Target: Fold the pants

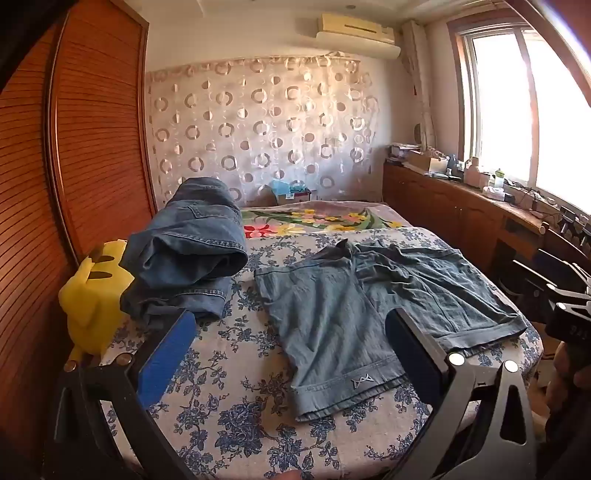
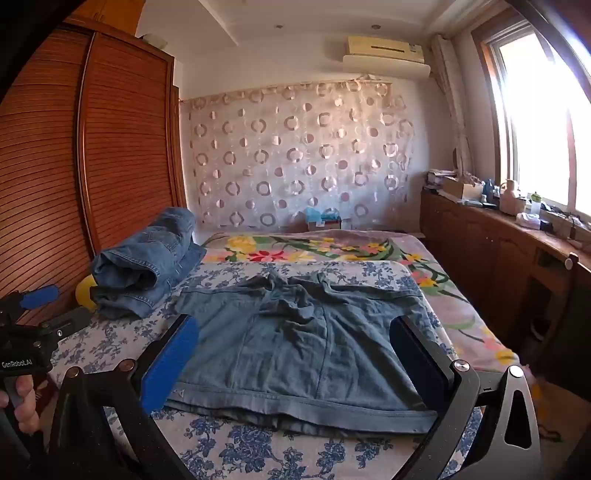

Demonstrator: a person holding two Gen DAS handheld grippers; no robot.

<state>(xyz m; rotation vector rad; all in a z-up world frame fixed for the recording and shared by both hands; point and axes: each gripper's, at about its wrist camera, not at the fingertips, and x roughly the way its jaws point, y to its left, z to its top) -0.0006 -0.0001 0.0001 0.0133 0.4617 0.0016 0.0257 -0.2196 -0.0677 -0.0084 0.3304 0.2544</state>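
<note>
A pair of shorts (image 1: pixel 354 317) is being shown spread flat on the near part of the bed (image 1: pixel 229 417), its leg hems lying toward the near edge. To its left, a pile of jeans (image 1: pixel 188 251) is being kept on the same bed, with a plush toy (image 1: pixel 92 299) wedged beside it against the wardrobe (image 1: pixel 85 140). Behind the bed, a curtain (image 1: pixel 258 125) is being hung across the far wall, below an air conditioner (image 1: pixel 356 33). Along the right side, a cabinet (image 1: pixel 458 210) is being used under the window (image 1: pixel 517 103).
</note>
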